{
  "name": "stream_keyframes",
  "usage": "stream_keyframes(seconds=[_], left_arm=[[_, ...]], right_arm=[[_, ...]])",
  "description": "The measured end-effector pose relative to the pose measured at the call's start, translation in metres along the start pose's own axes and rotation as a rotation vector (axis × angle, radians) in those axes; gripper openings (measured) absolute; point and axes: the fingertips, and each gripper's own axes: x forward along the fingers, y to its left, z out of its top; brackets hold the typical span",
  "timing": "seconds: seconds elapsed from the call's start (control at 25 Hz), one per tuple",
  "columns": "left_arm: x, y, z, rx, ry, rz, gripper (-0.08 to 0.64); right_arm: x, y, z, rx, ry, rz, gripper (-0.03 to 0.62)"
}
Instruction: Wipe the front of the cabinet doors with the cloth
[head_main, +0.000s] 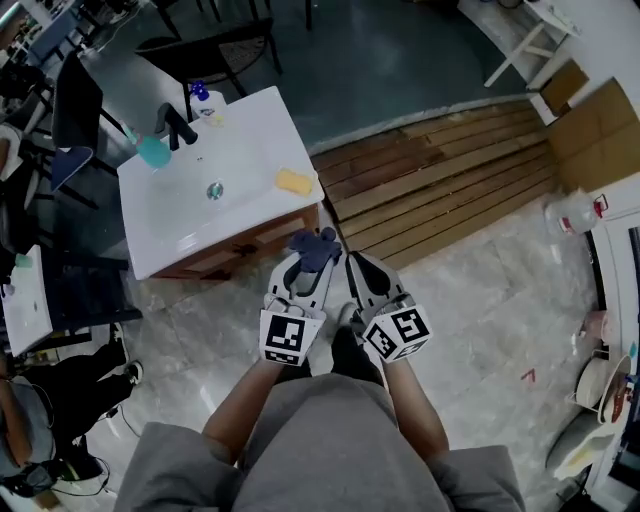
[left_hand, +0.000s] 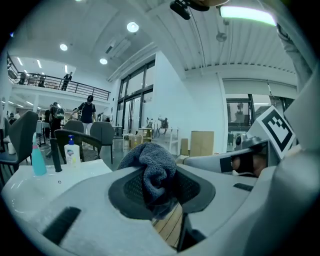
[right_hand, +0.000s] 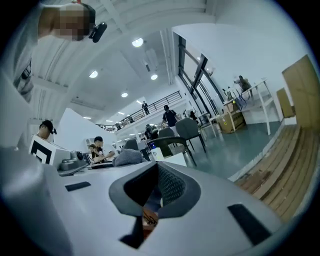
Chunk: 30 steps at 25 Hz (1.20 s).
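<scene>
The left tongs (head_main: 308, 268) pinch the bunched cloth (head_main: 316, 246) near the cabinet doors (head_main: 250, 250) under the counter (head_main: 240, 150). The right tongs (head_main: 362, 272) are pressed together, empty. Best to get low, press the cloth flat on the wood and wipe in overlapping strokes.

Big open-plan work hall, more lab or office than home. Mezzanine railing (left_hand: 60, 85) with people standing along it. Tall glazed frontage (left_hand: 135, 107), recessed ceiling lights (left_hand: 132, 26). Office chairs (left_hand: 95, 135), people seated at desks (right_hand: 97, 147). A washbasin cabinet (head_main: 215, 190) stands alone mid-floor beside bare timber decking (head_main: 440, 175). Cardboard boxes (head_main: 600, 135) by the wall.
</scene>
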Motion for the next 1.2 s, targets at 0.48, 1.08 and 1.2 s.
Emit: stream_keyframes(seconds=[0.48,1.08,1.2], left_arm=[[-0.035,0.012,0.109,0.069,-0.211,-0.024,0.11],[-0.062,0.046,0.182,0.142,-0.382,-0.006,0.11],[-0.067,0.055,0.187,0.149,-0.397,0.003,0.11]], right_arm=[[0.0,0.061,0.1,-0.197,-0.158,0.028,0.009],[0.019,0.115,0.162,-0.358,-0.284,0.093,0.009],[0.025,0.122,0.166,-0.373,-0.298,0.103,0.009]])
